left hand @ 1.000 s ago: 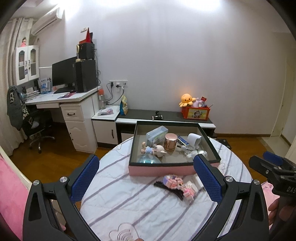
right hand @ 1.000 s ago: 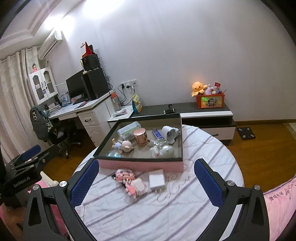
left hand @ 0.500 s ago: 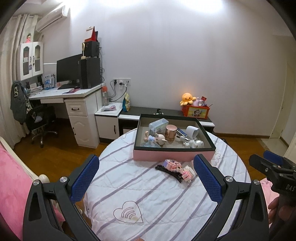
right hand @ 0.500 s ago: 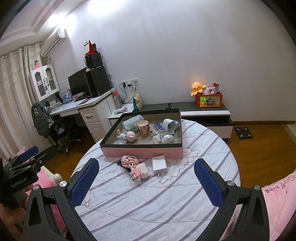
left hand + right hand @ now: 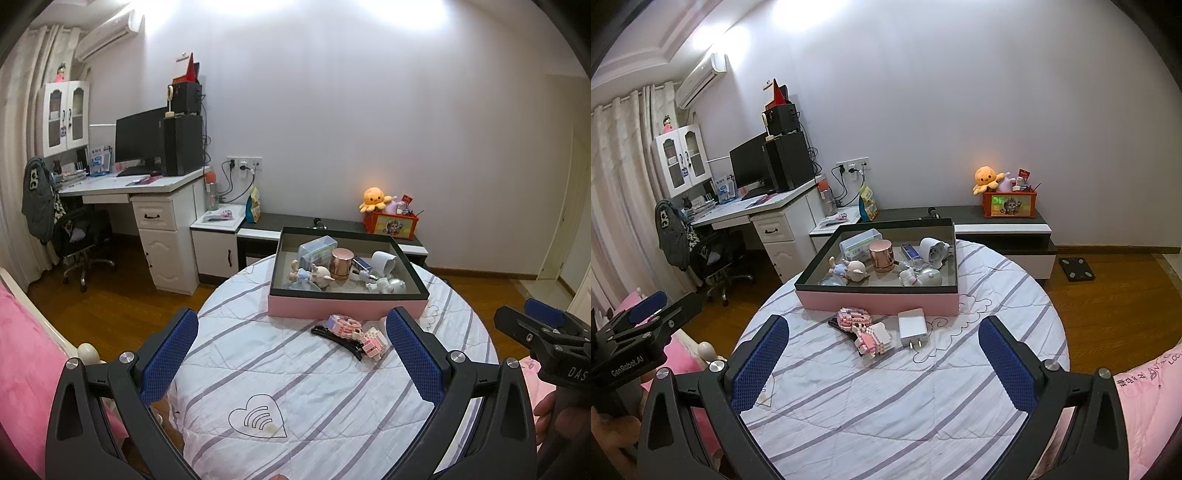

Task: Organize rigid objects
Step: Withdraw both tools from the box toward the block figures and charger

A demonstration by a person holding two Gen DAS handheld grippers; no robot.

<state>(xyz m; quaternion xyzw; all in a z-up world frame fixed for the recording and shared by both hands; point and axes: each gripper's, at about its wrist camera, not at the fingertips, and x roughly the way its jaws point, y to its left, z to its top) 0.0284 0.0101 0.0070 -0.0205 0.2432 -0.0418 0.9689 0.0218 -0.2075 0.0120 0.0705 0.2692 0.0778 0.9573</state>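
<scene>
- Nearest the cameras, the left claw (image 5: pixel 291 350) and the right claw (image 5: pixel 882 354) both hang over the near edge of the round surface (image 5: pixel 886 406), jaws spread wide and holding nothing; neither touches any object.
- Just beyond them, three loose things lie on the striped cloth, in front of the box: a pink block figure (image 5: pixel 866 328), a black hair clip (image 5: pixel 338 338) partly under it, and a white charger plug (image 5: pixel 913 328) just beside the figure on the right.
- These look like the work left to do; by my reading each one has yet to go into the box.
- Behind them stands the pink box (image 5: pixel 879 301), its front wall close to the loose items.
- Inside it already sit a clear plastic case (image 5: pixel 859 243), a copper cup (image 5: pixel 881 255), a small doll figure (image 5: pixel 849 269), a white mug (image 5: pixel 932 251) on its side and a few small silvery pieces I cannot identify.
- Judged so, the sorting seems well past halfway, with no grasp under way.
</scene>
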